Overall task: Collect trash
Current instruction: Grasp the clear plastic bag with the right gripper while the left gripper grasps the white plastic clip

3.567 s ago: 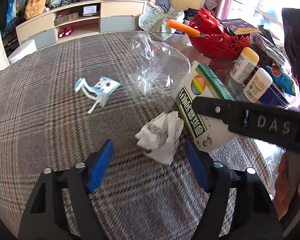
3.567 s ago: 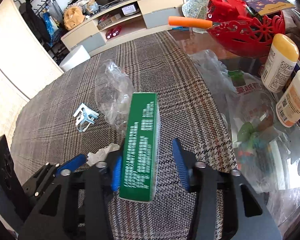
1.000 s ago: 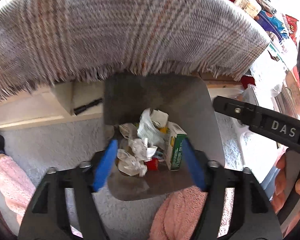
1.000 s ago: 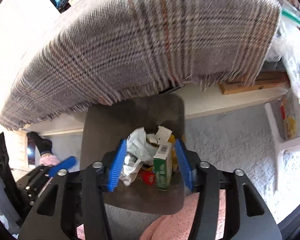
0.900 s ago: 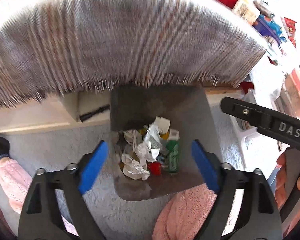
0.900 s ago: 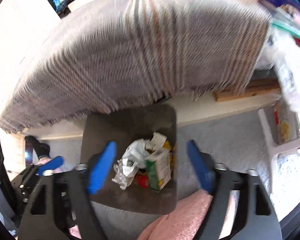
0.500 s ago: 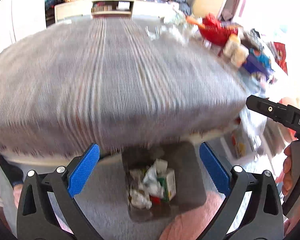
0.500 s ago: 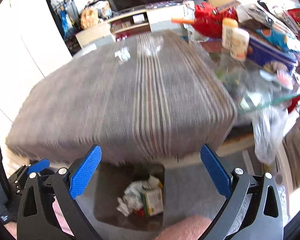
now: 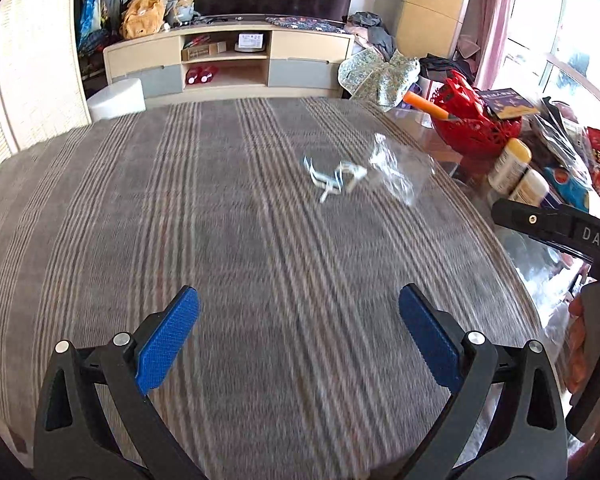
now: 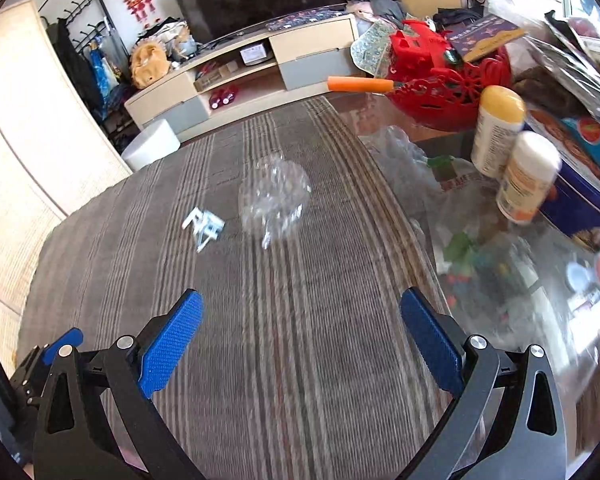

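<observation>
Trash on the plaid tablecloth is two pieces: a crumpled clear plastic bag, thin and shiny, and just beside it, on its left, a small white and pale blue scrap with folded strips. Both lie far out on the woven cloth, well apart from our tongs. We hold the left gripper with its jaws wide apart and nothing between the blue ribbed pads. The right gripper is spread wide in the same way, also holding nothing. At the right of the cloth stand a red openwork basket and two round white bottles, on a glossy glass surface.
</observation>
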`<control>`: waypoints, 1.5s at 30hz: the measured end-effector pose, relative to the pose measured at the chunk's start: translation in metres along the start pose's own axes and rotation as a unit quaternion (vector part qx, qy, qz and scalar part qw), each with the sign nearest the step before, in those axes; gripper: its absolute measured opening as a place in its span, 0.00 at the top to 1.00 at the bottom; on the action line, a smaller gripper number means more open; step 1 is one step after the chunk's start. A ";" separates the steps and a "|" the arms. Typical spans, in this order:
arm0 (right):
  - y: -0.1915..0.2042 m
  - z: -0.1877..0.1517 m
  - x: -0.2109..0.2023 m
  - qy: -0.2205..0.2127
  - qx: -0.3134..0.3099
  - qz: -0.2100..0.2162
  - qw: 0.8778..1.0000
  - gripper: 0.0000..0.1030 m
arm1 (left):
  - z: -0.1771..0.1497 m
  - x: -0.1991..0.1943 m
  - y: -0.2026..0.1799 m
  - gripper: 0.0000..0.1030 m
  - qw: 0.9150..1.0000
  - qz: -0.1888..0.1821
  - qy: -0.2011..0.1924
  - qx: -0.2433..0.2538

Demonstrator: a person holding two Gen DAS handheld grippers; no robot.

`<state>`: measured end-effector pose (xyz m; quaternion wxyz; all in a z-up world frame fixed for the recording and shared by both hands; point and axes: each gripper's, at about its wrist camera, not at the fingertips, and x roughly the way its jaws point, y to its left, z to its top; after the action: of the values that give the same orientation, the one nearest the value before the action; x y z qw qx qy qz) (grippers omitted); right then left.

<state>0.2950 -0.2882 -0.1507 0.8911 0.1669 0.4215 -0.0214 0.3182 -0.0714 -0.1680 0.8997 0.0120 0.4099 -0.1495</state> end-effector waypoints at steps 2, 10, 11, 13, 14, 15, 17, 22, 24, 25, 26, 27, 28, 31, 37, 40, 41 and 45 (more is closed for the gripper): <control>0.002 0.017 0.017 -0.001 -0.006 0.003 1.000 0.08 | 0.014 0.015 -0.002 0.08 1.000 0.003 -0.003 0.007; 0.001 0.066 0.078 0.017 0.000 0.000 1.000 0.30 | 0.058 0.070 -0.020 0.08 0.999 0.006 -0.003 0.032; 0.002 0.067 0.084 0.020 -0.004 -0.002 1.000 0.30 | 0.061 0.077 -0.024 0.08 0.999 0.009 -0.004 0.039; 0.002 0.069 0.097 0.032 -0.005 0.000 0.999 0.32 | 0.065 0.087 -0.028 0.08 0.999 0.007 -0.001 0.043; 0.000 0.070 0.102 0.037 -0.003 0.004 0.999 0.32 | 0.067 0.092 -0.029 0.09 0.999 0.004 0.002 0.043; -0.002 0.070 0.109 0.042 -0.001 0.005 0.999 0.35 | 0.070 0.099 -0.030 0.11 0.999 0.001 0.006 0.042; -0.004 0.071 0.114 0.046 0.000 0.007 0.999 0.44 | 0.073 0.108 -0.032 0.22 0.999 -0.008 0.010 0.043; -0.002 0.074 0.126 0.051 -0.008 0.012 0.999 0.78 | 0.080 0.126 -0.032 0.58 0.998 -0.029 0.026 0.046; 0.000 0.075 0.125 0.047 -0.011 0.015 0.999 0.82 | 0.081 0.129 -0.031 0.77 0.998 -0.036 0.029 0.045; 0.001 0.074 0.124 0.045 -0.015 0.015 0.999 0.83 | 0.082 0.129 -0.030 0.81 0.998 -0.038 0.031 0.042; 0.003 0.074 0.123 0.044 -0.019 0.013 0.999 0.84 | 0.081 0.129 -0.030 0.90 0.998 -0.038 0.032 0.041; 0.005 0.072 0.121 0.043 -0.024 0.012 0.999 0.85 | 0.081 0.128 -0.028 0.92 0.998 -0.038 0.034 0.040; 0.008 0.071 0.118 0.041 -0.028 0.010 0.999 0.86 | 0.080 0.127 -0.028 0.92 0.998 -0.039 0.035 0.040; 0.013 0.067 0.109 0.033 -0.042 -0.001 0.999 0.87 | 0.077 0.117 -0.028 0.94 0.998 -0.037 0.032 0.044; 0.027 0.051 0.073 0.019 -0.063 -0.026 0.997 0.87 | 0.067 0.082 -0.029 0.95 0.998 -0.030 0.025 0.046; 0.033 0.042 0.050 0.010 -0.067 -0.030 0.997 0.87 | 0.057 0.054 -0.029 0.94 0.999 -0.028 0.015 0.041; 0.033 0.039 0.044 0.009 -0.066 -0.029 0.997 0.87 | 0.055 0.047 -0.029 0.95 0.999 -0.027 0.013 0.039; 0.045 0.017 0.011 0.000 -0.078 -0.032 0.996 0.87 | 0.031 0.006 -0.027 0.95 0.999 -0.025 0.006 0.032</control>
<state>0.3226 -0.2496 -0.1369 0.9001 0.0836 0.4271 -0.0170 0.3373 -0.1032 -0.1490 0.8925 0.0313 0.4104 -0.1844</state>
